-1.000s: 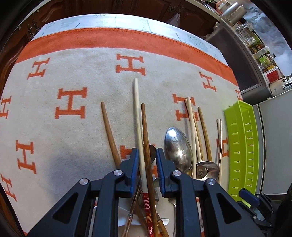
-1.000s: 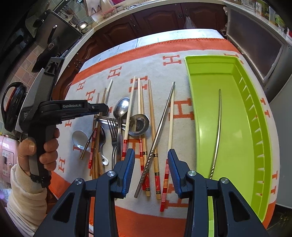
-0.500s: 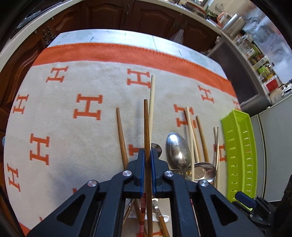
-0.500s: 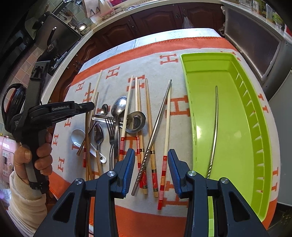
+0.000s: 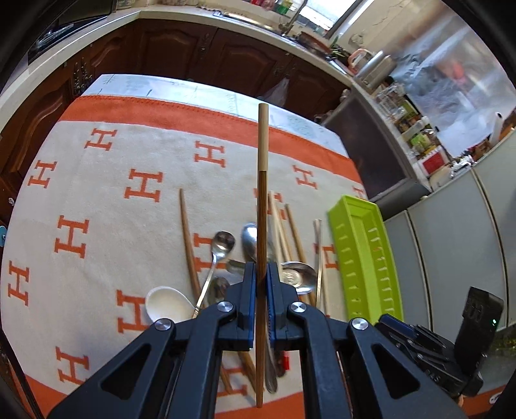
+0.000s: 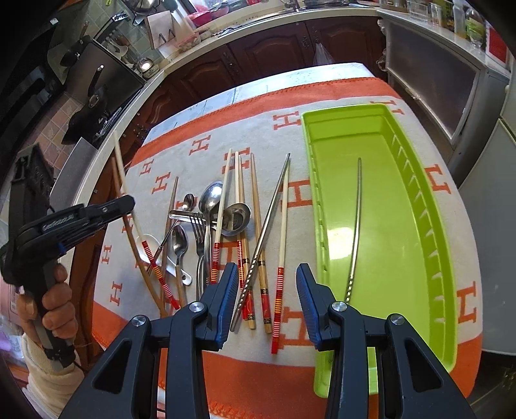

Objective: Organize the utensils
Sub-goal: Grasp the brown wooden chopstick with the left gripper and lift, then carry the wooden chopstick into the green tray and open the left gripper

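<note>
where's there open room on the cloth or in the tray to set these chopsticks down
Most of the green tray floor is bare; only one metal chopstick lies along its middle. The cloth left of the lone brown chopstick is open too. It is crowded between that chopstick and the tray, where spoons, a fork and chopsticks overlap.

Bkgd items: beige/orange H-pattern cloth [image 6: 200, 148] over counter [image 5: 180, 87]; dark wood cabinets [image 5: 180, 42] w/ pale worktop; knife block [image 6: 161, 30]; kettle [image 5: 374, 67]; jars on shelf [image 5: 416, 129]; white bag [image 6: 322, 54] on cabinet door.
</note>
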Tool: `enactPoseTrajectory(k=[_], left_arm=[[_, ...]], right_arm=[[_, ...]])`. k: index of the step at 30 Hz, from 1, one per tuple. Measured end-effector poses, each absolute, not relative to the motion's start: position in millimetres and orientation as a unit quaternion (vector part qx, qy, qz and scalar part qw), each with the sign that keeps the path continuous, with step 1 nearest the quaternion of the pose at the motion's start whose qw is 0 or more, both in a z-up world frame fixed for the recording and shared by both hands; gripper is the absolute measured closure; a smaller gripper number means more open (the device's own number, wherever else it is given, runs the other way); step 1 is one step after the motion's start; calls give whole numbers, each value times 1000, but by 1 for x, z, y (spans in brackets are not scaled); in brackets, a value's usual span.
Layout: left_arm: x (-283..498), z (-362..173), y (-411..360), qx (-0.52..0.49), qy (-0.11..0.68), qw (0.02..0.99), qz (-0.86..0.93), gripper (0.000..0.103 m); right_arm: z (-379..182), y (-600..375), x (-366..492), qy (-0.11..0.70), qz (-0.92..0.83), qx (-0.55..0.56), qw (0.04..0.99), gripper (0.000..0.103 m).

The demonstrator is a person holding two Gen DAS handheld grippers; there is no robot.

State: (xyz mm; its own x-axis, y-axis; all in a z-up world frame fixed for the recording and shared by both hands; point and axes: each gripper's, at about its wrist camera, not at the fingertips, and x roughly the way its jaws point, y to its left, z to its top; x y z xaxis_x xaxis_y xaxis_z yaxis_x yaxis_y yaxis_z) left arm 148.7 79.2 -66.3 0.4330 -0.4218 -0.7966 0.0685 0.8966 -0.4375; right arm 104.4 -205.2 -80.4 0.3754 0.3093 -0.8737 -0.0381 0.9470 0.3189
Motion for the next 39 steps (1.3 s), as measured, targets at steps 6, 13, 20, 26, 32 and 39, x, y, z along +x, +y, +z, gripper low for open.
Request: enactPoseTrajectory(k=[6, 13, 20, 26, 32, 39], left_arm=[[120, -41, 66, -170, 488, 837, -178, 100], [90, -7, 39, -164, 478, 832, -228, 100], [88, 16, -13, -158, 483, 812, -288, 100], [114, 9, -74, -153, 508, 787, -315, 100], [156, -31, -132, -140, 553, 766, -296, 100], [176, -67, -169, -62, 576, 773, -258, 79]], right_arm=[[-67, -225, 84, 537, 96, 137, 827, 65], [-47, -255, 57, 516, 76, 156, 839, 65], [-32, -304, 35, 491, 32, 194, 849, 65], [-23, -357, 17, 463, -31, 233, 855, 65], [-22, -394, 4, 450, -65, 257, 853, 65], [-31, -420, 3, 453, -98, 252, 849, 65]])
